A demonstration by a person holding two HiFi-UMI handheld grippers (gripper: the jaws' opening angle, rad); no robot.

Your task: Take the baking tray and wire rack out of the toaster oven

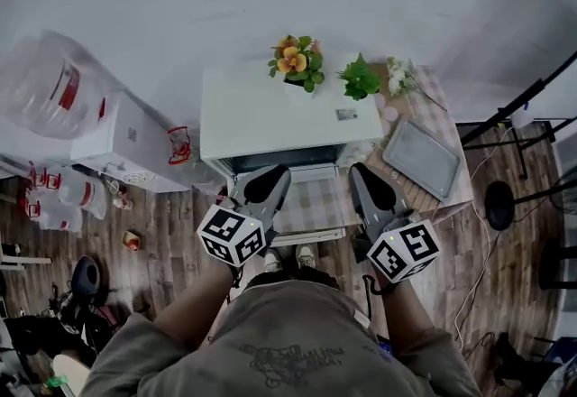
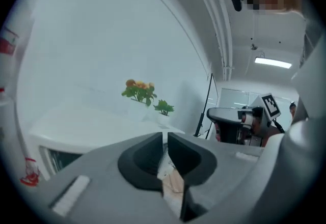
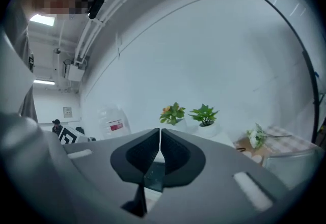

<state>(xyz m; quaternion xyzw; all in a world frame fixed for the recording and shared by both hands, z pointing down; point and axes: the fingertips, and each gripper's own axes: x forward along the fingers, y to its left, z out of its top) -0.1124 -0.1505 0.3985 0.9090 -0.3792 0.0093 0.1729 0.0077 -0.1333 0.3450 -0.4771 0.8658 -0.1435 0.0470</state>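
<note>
From the head view, you held your left gripper [image 1: 273, 171] and right gripper [image 1: 359, 170] side by side just in front of the white box-shaped toaster oven [image 1: 288, 120]. The flat grey rectangular metal baking tray [image 1: 422, 158] lay outside it, on the checked tablecloth [image 1: 446, 111] to the oven's right. In your left gripper view the dark fingers [image 2: 147, 154] stood almost together with nothing between them, and in your right gripper view the fingers [image 3: 175, 151] were likewise closed on nothing, pointing toward the orange-flowered potted plant [image 3: 172, 113] on the oven top.
</note>
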